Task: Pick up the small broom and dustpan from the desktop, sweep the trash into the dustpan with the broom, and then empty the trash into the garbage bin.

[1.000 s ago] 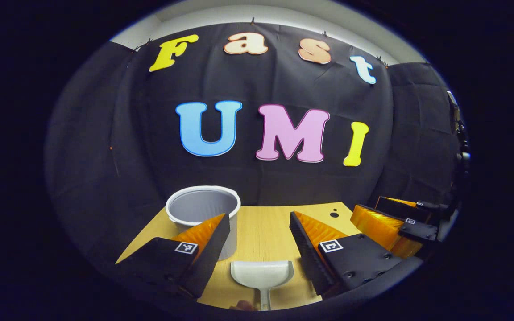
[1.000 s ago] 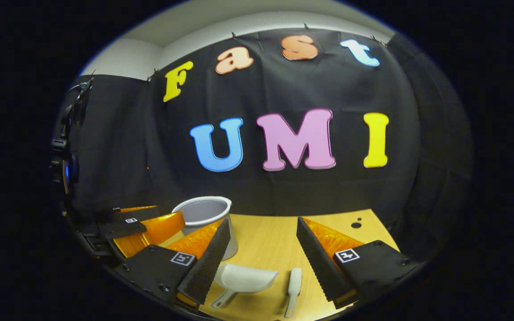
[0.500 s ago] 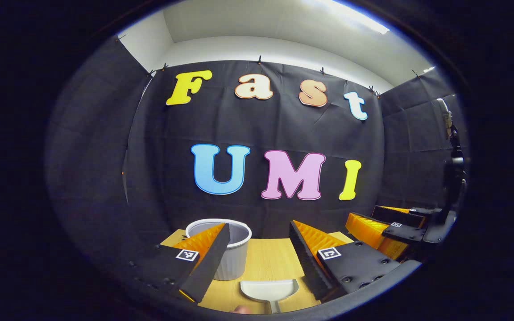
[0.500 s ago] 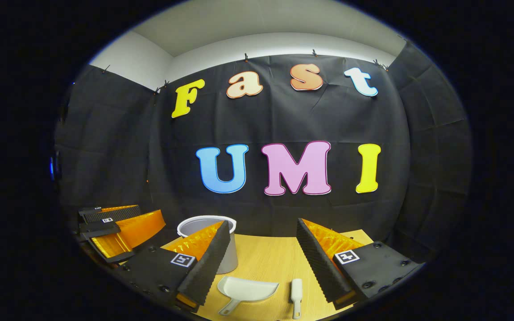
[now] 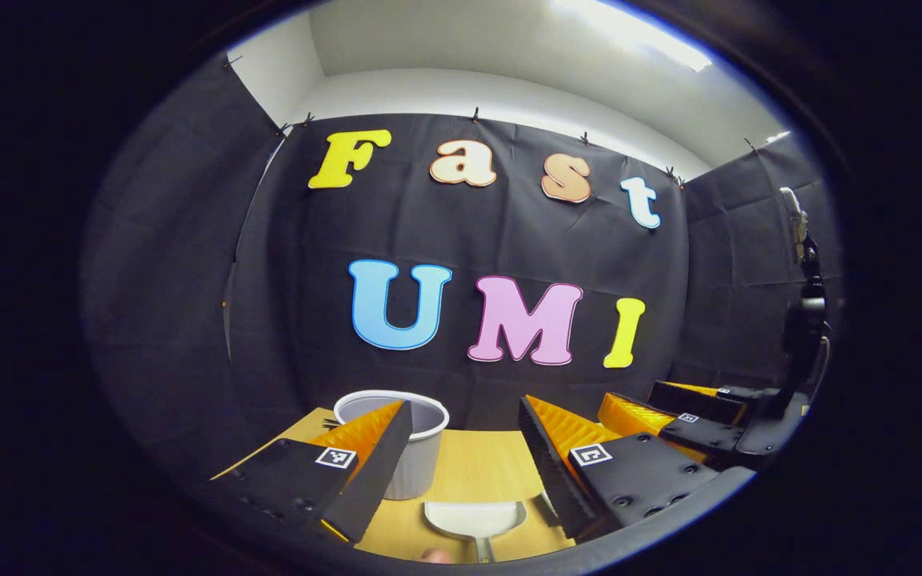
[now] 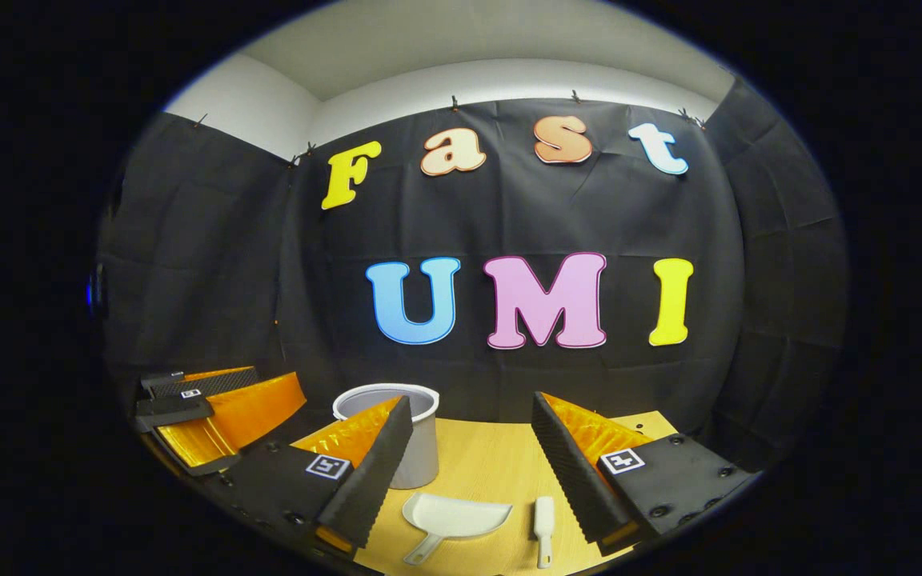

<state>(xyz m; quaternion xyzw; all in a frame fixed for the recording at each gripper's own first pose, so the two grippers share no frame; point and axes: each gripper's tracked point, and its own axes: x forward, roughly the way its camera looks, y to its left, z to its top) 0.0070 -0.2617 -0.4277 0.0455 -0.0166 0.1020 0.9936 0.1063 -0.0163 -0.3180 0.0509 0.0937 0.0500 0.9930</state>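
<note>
Both grippers hover above the surface [image 6: 477, 464] with jaws spread wide and empty, each lined up on its own tool. The left gripper [image 5: 461, 464] faces the dustpan [image 5: 475, 518]; the right gripper [image 6: 469, 472] frames the broom [image 6: 543, 520], just beside the dustpan. The bin [image 6: 397, 432] stands behind them, within reach for emptying.
</note>
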